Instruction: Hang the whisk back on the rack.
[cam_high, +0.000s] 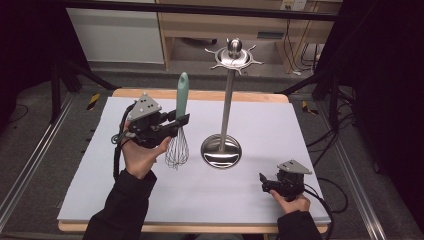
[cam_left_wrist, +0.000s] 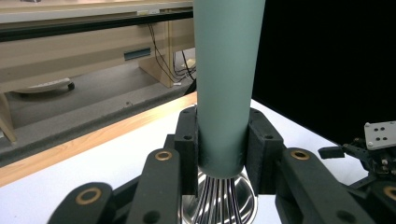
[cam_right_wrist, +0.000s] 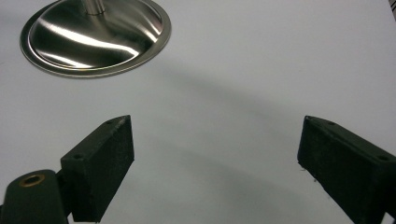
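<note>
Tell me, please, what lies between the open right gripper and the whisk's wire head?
In the high view, bare white table separates the right gripper from the whisk; the stand's round base sits just beyond that stretch.

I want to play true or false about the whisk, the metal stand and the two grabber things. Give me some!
1. The left gripper is shut on the whisk. True.
2. The whisk's handle is red. False: it is pale green.
3. The whisk is held upright, wires down. True.
4. The right gripper holds a spoon. False: its jaws are open with nothing between them.
5. The metal stand lies flat on its side. False: it stands upright on its round base.
6. The right gripper sits low near the table's front edge. True.
</note>
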